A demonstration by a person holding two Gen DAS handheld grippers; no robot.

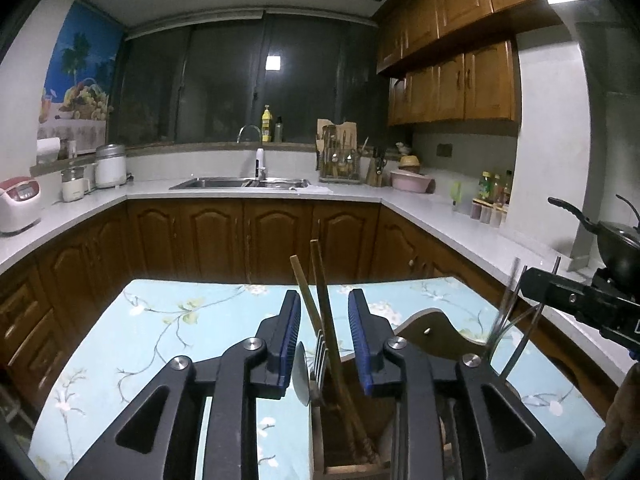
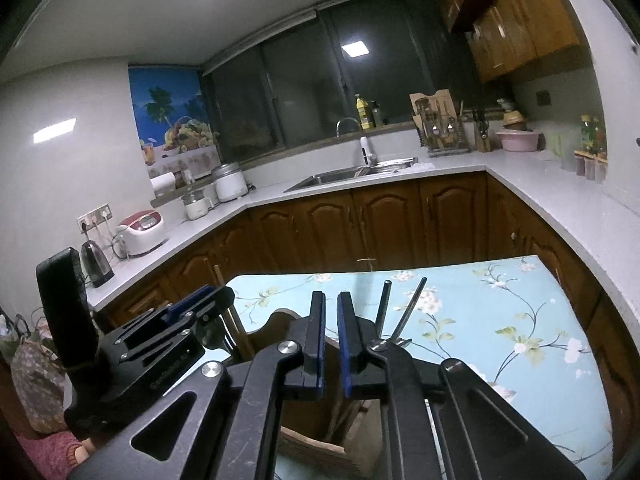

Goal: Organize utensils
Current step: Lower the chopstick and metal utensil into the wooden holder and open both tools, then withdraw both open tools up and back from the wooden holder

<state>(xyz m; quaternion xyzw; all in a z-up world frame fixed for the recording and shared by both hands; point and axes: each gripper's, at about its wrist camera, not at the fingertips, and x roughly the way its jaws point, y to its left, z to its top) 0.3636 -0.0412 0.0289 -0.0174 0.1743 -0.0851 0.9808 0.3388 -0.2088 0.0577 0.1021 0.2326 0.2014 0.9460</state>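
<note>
Directly under the left gripper (image 1: 324, 336), spread wide and empty: wooden utensil holder (image 1: 430, 330) on the floral counter (image 1: 160, 320), chopsticks (image 1: 320, 280) leaning up between the jaws. Beside the holder, right gripper (image 2: 330, 344), narrowly parted, empty, metal utensils (image 2: 402, 312) just right.

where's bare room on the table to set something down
Free: the floral tablecloth left of the wooden utensil holder and along the far edge; also its right side in the right wrist view. Crowded: the holder itself, with wooden utensils, a fork, metal chopsticks and both grippers above it.
</note>
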